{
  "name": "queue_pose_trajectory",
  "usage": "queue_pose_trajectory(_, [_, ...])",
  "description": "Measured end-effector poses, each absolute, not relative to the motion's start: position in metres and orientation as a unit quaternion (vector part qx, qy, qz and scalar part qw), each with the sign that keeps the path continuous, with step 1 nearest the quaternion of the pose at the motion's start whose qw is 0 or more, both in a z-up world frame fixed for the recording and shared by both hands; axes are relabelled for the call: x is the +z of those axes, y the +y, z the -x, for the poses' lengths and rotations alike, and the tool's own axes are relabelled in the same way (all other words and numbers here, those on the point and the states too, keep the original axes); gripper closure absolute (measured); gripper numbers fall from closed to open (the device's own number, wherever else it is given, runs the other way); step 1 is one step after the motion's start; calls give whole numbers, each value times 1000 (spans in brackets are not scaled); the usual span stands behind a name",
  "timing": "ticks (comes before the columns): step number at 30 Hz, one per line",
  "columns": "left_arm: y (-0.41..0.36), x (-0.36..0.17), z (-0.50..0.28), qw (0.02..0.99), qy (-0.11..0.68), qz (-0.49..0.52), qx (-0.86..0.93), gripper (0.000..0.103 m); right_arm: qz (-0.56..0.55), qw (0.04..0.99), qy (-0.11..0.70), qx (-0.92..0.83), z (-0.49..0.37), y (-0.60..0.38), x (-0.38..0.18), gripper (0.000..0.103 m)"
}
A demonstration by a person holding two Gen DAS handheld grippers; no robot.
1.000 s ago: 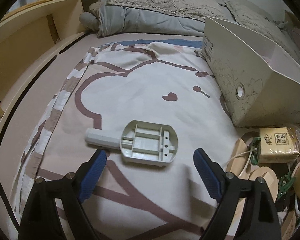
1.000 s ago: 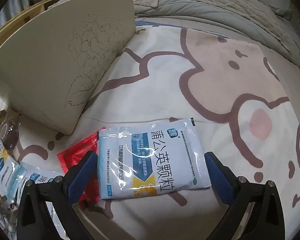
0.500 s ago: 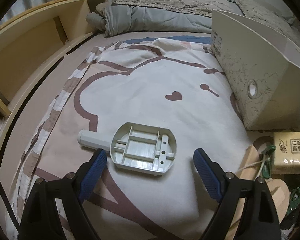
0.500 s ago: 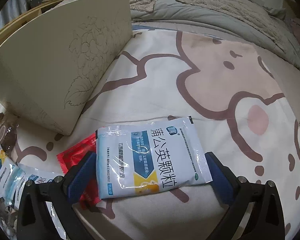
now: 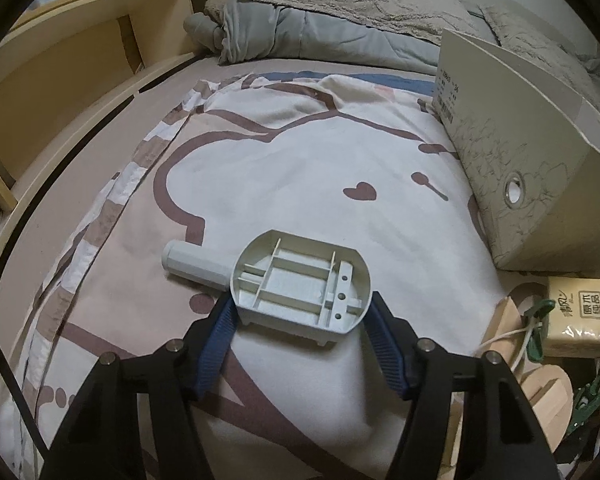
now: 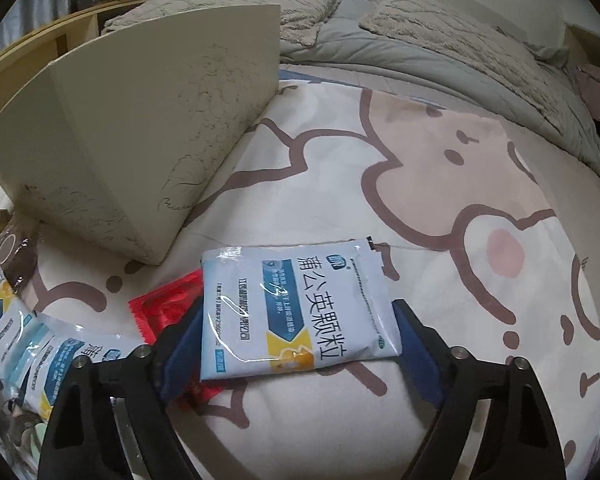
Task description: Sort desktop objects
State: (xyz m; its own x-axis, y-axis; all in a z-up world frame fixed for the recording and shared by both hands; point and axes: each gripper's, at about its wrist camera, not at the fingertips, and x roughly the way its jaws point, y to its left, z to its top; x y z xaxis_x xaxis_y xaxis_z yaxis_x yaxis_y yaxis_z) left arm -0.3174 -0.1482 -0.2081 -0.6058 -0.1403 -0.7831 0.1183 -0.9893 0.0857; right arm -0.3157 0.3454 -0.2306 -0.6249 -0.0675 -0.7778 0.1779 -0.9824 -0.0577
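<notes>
The left gripper [image 5: 302, 322] is seen partly closed around the wide end of a grey plastic paddle-shaped part [image 5: 300, 288], which lies ribbed side up on the cartoon-printed bedsheet [image 5: 300, 184]; its jaws have just been closing, and the blue pads [image 5: 216, 332] are seen touching its two sides. Its round handle is pointed away to the left. To the right, a cream file box [image 5: 512, 160] is stood on the sheet, with a small printed label too fine to be read, and beside it a yellow tissue pack [image 5: 580, 312] marked 原木纯品.

The right gripper [image 6: 298, 338] is likewise found closing, its jaws having just narrowed onto a white-and-blue sachet [image 6: 300, 308] printed 蒲公英颗粒, whose side edges are met by the pads. A red packet [image 6: 164, 308] is partly covered by the sachet, and more sachets [image 6: 40, 352] of the same print are lying at the left.
</notes>
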Motion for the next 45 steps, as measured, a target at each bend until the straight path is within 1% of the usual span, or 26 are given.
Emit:
queue_pose_trajectory(9, [-143,-192,308,64,-19,-421,-904,39,-440,69,27,-895,316,353,-225,21])
queue_pose_trajectory(14, [-141,-185,304,59,-17,-414,-908,40,-442,67,28,-894,309,354,-222,21])
queue_pose_trajectory(15, [-140,-184,304,57,-17,-413,-909,55,-443,67,28,-894,307,354,-222,21])
queue_pose_trajectory(16, [-139,-183,303,54,-18,-413,-909,62,-443,67,27,-894,306,354,-221,21])
queue_pose_trajectory(17, [-137,-183,304,54,-23,-416,-907,64,-443,66,27,-894,304,355,-220,21])
queue_pose_trajectory(21, [-134,-184,303,51,-23,-423,-904,64,-443,64,27,-894,298,357,-217,21])
queue_pose_trajectory(22, [-134,-185,302,52,-21,-426,-903,63,-444,64,27,-894,297,358,-217,21])
queue_pose_trajectory(23, [-136,-186,303,56,-19,-430,-901,56,-445,65,26,-893,295,358,-216,21])
queue_pose_trajectory(24, [-137,-186,303,52,-14,-432,-900,43,-445,65,26,-893,294,358,-216,21])
queue_pose_trajectory(25, [-137,-187,302,48,-11,-433,-900,37,-446,66,26,-892,293,358,-216,21])
queue_pose_trajectory(26, [-137,-187,300,46,-11,-431,-901,29,-447,67,25,-892,293,358,-217,21])
queue_pose_trajectory(27, [-136,-188,299,47,-15,-431,-901,24,-448,68,25,-891,292,358,-217,21])
queue_pose_trajectory(31, [-135,-191,297,53,-23,-435,-899,22,-452,70,25,-889,293,357,-220,21])
queue_pose_trajectory(35, [-142,-192,292,49,-10,-441,-896,22,-453,72,22,-888,295,357,-221,21])
queue_pose_trajectory(40, [-155,-201,280,-13,11,-477,-879,22,-455,75,18,-887,295,358,-224,21])
queue_pose_trajectory(45, [-167,-198,269,-6,-2,-480,-877,22,-456,78,17,-886,295,358,-226,20])
